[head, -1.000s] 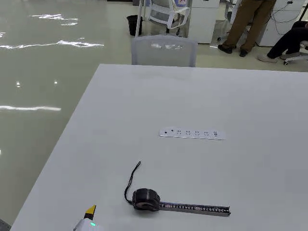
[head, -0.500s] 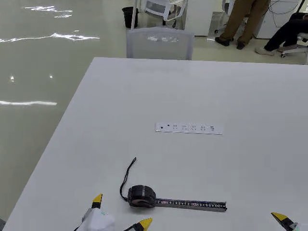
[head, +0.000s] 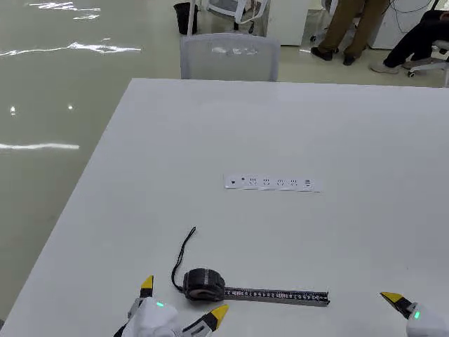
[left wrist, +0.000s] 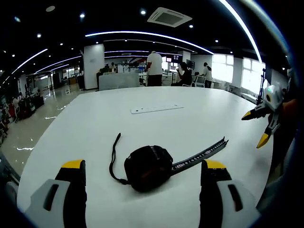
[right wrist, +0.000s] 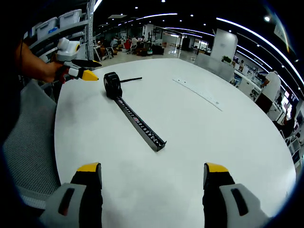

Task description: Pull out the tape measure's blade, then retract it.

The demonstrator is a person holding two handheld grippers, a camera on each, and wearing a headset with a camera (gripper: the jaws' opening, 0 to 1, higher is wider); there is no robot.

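A black tape measure point(head: 203, 284) lies near the front of the white table point(head: 280, 126), its wrist cord curling away to the far left. Its blade point(head: 277, 295) lies pulled out flat to the right, ending in a hook tip. My left gripper point(head: 183, 300) stands open just in front of the case, one yellow fingertip on each side and apart from it. In the left gripper view the tape measure point(left wrist: 148, 167) sits between my open left gripper point(left wrist: 143, 166). My right gripper point(right wrist: 152, 167) is open, short of the blade point(right wrist: 140, 123) end, holding nothing.
A flat white power strip point(head: 271, 183) is set into the table's middle. A grey chair point(head: 229, 56) stands at the far edge. People stand and sit at the back right point(head: 358, 28). The table's left edge drops to a shiny floor.
My left gripper has come up behind the tape measure case, both fingertips now showing. My right gripper has entered at the bottom right. The tape measure and blade have not moved.
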